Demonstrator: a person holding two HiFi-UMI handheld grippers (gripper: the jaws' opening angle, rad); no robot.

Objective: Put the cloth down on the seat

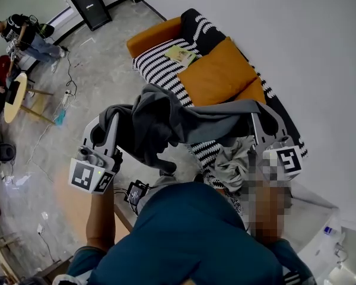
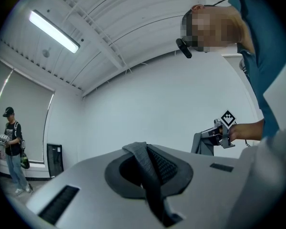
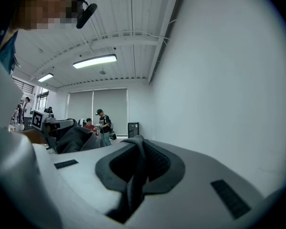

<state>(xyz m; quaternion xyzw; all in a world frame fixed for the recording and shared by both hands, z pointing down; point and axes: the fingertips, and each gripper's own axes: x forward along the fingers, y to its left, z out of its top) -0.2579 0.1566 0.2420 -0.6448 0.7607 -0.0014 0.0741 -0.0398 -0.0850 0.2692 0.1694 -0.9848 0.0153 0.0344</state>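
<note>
In the head view a dark grey cloth (image 1: pixel 166 120) hangs bunched between my two grippers, above the front of a black-and-white striped sofa seat (image 1: pixel 160 64). My left gripper (image 1: pixel 114 117) is shut on the cloth's left end. My right gripper (image 1: pixel 255 120) is shut on its right end. In the left gripper view a strip of the cloth (image 2: pixel 148 175) runs pinched between the jaws of the left gripper (image 2: pixel 145 163), and the right gripper (image 2: pixel 219 132) shows across from it. In the right gripper view the cloth (image 3: pixel 136 171) is likewise pinched in the right gripper (image 3: pixel 137 159).
An orange cushion (image 1: pixel 216 76) and a greenish booklet (image 1: pixel 181 54) lie on the sofa. A lighter grey garment (image 1: pixel 231 159) lies on the seat's near end. A white wall is to the right. People (image 1: pixel 24 37), a round table (image 1: pixel 15 97) and floor cables are to the left.
</note>
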